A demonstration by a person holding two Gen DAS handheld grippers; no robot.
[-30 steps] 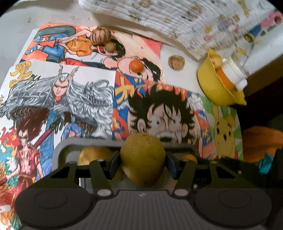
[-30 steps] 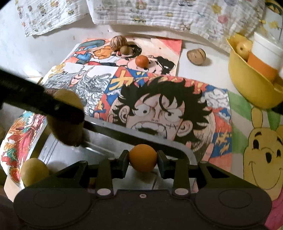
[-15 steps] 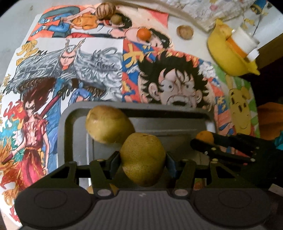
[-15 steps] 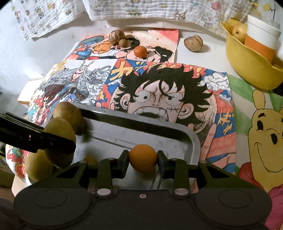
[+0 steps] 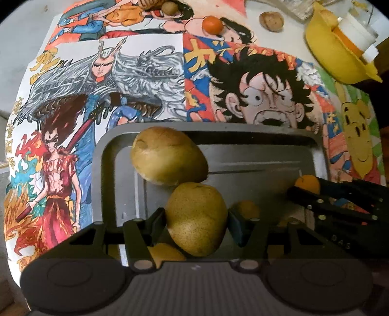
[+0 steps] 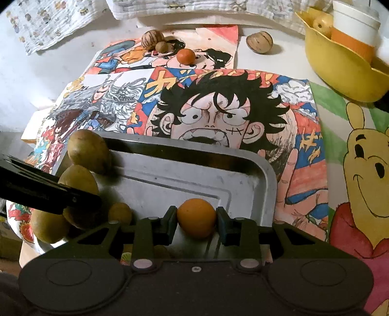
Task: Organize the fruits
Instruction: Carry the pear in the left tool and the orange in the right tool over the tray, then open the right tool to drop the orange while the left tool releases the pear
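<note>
My left gripper (image 5: pixel 197 224) is shut on a brown pear (image 5: pixel 197 218) and holds it over the grey metal tray (image 5: pixel 243 136). A second pear (image 5: pixel 167 155) lies in the tray's far left corner, and more fruit shows under my fingers. My right gripper (image 6: pixel 196 220) is shut on a small orange (image 6: pixel 196 217) over the tray's (image 6: pixel 243 175) right part. In the right wrist view the left gripper (image 6: pixel 48 192) enters from the left with its pear (image 6: pixel 77 179), beside another pear (image 6: pixel 88 150).
An orange (image 6: pixel 186 56), two striped brown fruits (image 6: pixel 152 39) (image 6: pixel 259 41) and a small brown one (image 6: pixel 162 46) lie at the far side on the drawn posters. A yellow bowl (image 6: pixel 340 70) with a cup stands at the far right. A patterned cloth (image 6: pixel 194 7) lies behind.
Both grippers have come lower and nearer over the tray, each still holding its fruit. The tray and the pear in it now look larger in both views.
</note>
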